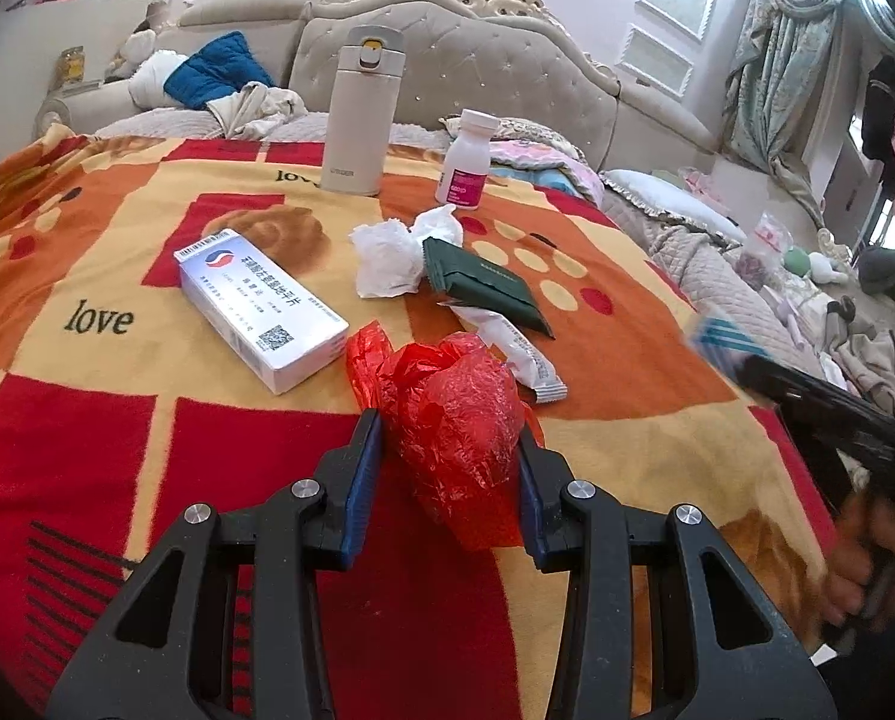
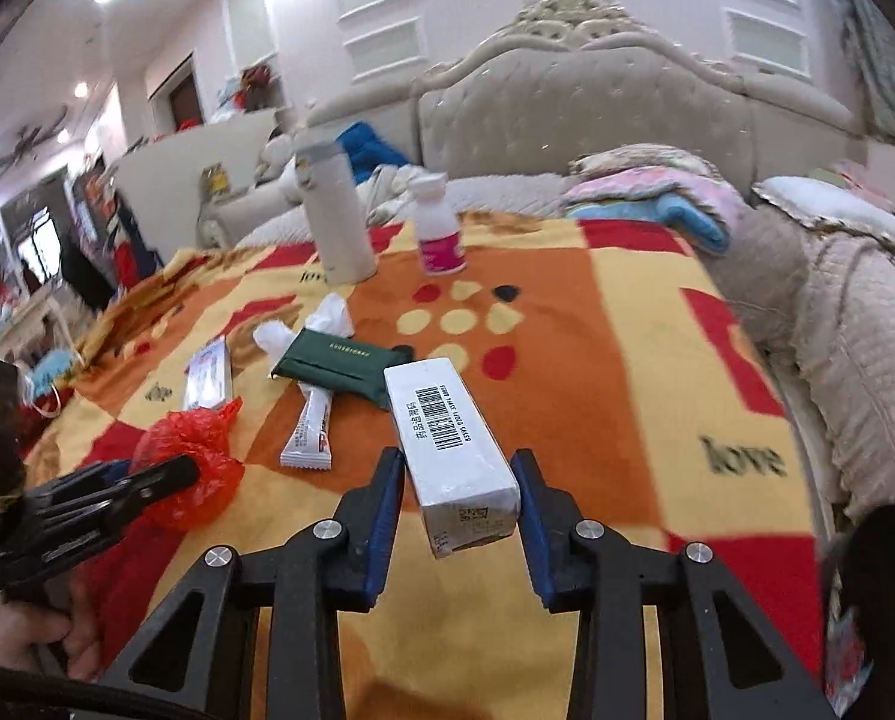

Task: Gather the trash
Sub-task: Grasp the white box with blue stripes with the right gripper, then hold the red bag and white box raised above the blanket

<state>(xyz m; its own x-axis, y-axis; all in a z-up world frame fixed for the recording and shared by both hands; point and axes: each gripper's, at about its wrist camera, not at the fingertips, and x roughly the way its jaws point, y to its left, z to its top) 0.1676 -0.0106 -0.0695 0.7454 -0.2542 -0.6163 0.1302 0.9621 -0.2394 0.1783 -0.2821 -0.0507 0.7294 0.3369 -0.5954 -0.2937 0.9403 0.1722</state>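
My left gripper (image 1: 450,438) is shut on a crumpled red plastic bag (image 1: 456,420), which also shows in the right wrist view (image 2: 189,456). My right gripper (image 2: 456,468) is shut on a white medicine box with a barcode (image 2: 453,450), held above the blanket. On the blanket lie a second white medicine box (image 1: 261,309), a crumpled white tissue (image 1: 396,255), a dark green packet (image 1: 486,288) and a white sachet (image 1: 516,354). The right gripper appears blurred at the right edge of the left wrist view (image 1: 807,396).
A beige thermos (image 1: 360,114) and a white pill bottle with a pink label (image 1: 468,159) stand at the blanket's (image 1: 75,420) far edge. A tufted headboard (image 1: 477,72), pillows and bedding lie behind. A blue face mask (image 2: 51,372) lies at the left.
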